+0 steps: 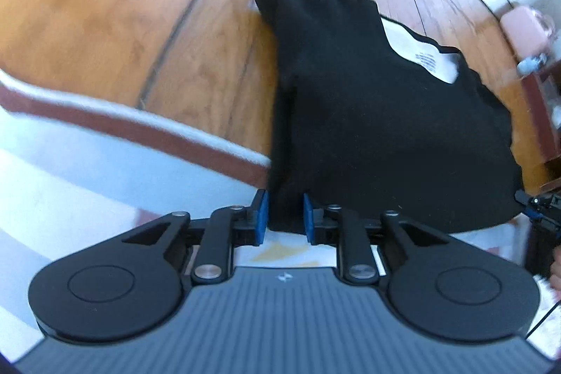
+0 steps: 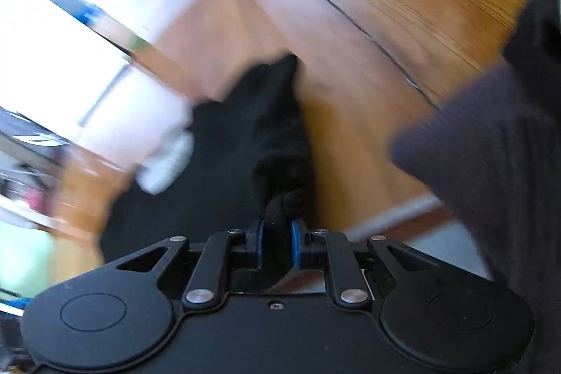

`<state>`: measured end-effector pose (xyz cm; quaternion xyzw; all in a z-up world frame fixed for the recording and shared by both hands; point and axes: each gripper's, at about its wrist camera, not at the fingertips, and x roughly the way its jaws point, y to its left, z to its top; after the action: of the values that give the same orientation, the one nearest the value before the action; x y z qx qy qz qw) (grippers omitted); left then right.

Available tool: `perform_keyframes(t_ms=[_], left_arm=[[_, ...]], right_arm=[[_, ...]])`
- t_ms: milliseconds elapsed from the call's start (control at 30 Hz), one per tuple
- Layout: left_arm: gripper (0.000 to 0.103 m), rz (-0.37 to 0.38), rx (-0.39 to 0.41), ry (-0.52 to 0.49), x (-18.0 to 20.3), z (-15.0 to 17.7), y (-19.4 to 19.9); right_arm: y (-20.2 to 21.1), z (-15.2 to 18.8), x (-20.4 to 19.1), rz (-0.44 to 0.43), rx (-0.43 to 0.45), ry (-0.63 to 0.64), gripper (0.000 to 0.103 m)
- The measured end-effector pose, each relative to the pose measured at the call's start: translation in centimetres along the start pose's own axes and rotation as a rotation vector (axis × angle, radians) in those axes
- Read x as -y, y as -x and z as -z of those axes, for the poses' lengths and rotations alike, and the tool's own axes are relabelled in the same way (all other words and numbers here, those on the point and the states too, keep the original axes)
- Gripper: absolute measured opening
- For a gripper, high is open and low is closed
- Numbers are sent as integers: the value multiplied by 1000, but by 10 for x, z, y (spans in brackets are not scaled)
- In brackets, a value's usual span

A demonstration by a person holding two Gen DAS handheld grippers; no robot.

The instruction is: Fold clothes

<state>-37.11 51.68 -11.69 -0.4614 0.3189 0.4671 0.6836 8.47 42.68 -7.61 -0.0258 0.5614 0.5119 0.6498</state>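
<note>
**A:** A wooden plank floor (image 1: 105, 23) runs under you, with a pale rug and its dark red border (image 1: 140, 128) at about eight o'clock in the left wrist view. Where's the garment?

**B:** The black garment (image 1: 368, 111) hangs in front of you, filling the centre and three o'clock side of that view. Its white neck label (image 1: 420, 48) shows near two o'clock. It's off the floor at your end and droops toward the planks at twelve.

**A:** And your tools?

**B:** Your left gripper (image 1: 285, 216) is clamped on a bunched edge of the cloth, blue pads pressing each side. Your right gripper (image 2: 277, 244) is likewise clenched on a twisted wad of the same fabric, though that view is badly smeared. A dark ribbed sleeve (image 2: 491, 163) crosses at three o'clock there.

**A:** How do you do this step well?

**B:** I'd judge you're spreading the piece before a fold. Keep both grips firm, draw your hands apart until the edge between them goes taut, and hold them level so the label side hangs square. The right grip looks roped up; if the edge won't flatten, re-pinch a single layer.
</note>
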Motion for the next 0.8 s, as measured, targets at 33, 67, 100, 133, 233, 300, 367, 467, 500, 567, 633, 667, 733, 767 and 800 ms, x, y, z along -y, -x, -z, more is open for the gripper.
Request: perform_keyframes(t_ms=[33,67,100,133,233,300,367,467,500,567,633,667,733,767,800], left_arm=[[19,-25,44,-58,9,0,6],[19,-47,88,-115,18,-1,13],[24,-5,142,-138,24,-2,22],[39,38,196,-161,31,-2,31],[58,146,285,-212,56,-6,41],[58,182,276,-267,79,-5,35],[58,217,217,-269,95,-4,17],[58,274,105,-185,102,1,-16],[58,291,64,-145,102,4,-28],[58,245,7,-149,102,14,-45],[58,262,-13,-113,93,15,-45],[58,270,-23,-94,88,15,-44],[60,287,-43,-58,79,16,-44],[60,297,-54,-38,74,16,-44],[60,351,-74,44,62,14,-43]], right_arm=[[-6,2,1,43,-25,-1,25],[-12,5,1,75,-41,4,31],[-14,3,1,85,-47,0,40],[-15,2,1,93,-51,-5,52],[-7,-4,5,49,33,-29,76],[-9,-7,9,11,45,-60,82],[-20,-8,14,-15,-5,-95,82],[-19,1,16,-85,-2,-117,70],[-19,3,15,-115,3,-117,57],[-20,4,11,-150,4,-110,23],[-18,6,7,-153,10,-89,18],[-15,5,0,-146,26,-54,18],[-7,4,-17,-130,59,20,17],[0,3,-28,-122,79,77,17],[4,2,-43,-121,102,128,16]])
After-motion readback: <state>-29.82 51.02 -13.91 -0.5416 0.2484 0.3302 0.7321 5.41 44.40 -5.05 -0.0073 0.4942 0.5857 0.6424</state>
